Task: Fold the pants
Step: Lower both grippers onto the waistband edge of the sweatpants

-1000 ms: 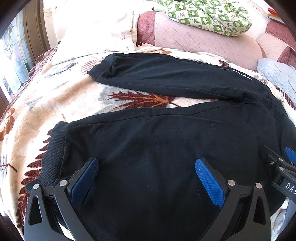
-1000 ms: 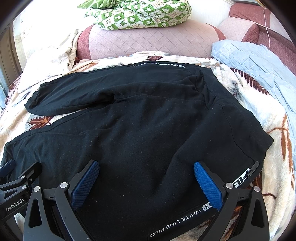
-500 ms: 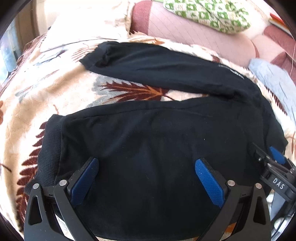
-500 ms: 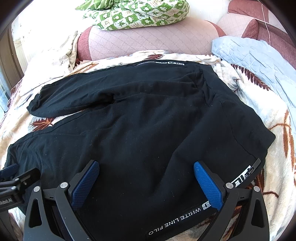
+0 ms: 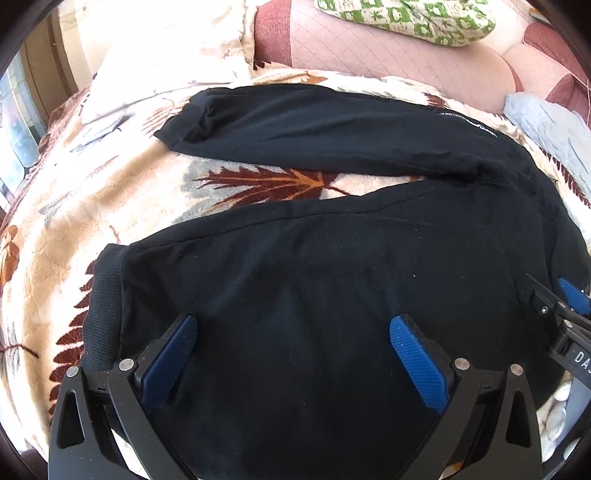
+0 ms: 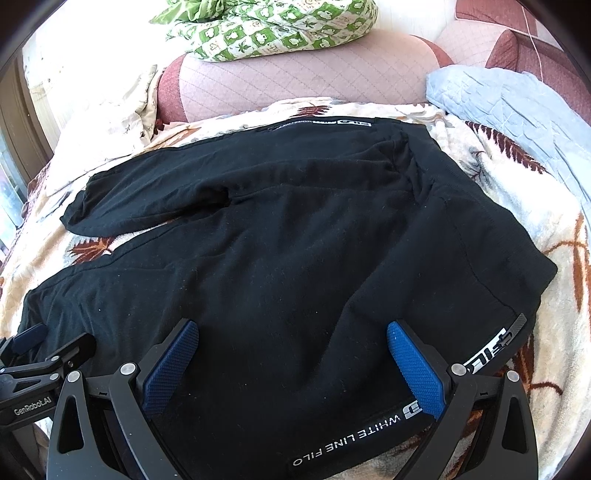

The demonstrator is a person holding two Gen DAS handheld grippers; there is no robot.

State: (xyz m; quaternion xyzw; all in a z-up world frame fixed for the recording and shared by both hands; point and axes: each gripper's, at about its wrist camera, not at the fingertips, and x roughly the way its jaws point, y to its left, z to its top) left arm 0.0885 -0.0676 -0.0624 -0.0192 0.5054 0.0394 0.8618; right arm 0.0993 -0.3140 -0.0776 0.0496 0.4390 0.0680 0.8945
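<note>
Black pants (image 5: 332, 280) lie spread on the bed (image 5: 55, 229), legs parted. Left gripper (image 5: 293, 354) and right gripper (image 6: 291, 354) gape wide, empty. Soft, limp cloth (likely light): grasp near-leg edge.

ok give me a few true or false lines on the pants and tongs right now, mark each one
1. The black cotton pants lie spread with both legs apart on the leaf-patterned fleece blanket. True.
2. The left tongs are shut on a cuff. False: they are open, over the near leg.
3. The right tongs are open near the white-lettered waistband. True.
4. A green checked cloth lies on the pants. False: it rests on the pink quilted cushion behind.
</note>
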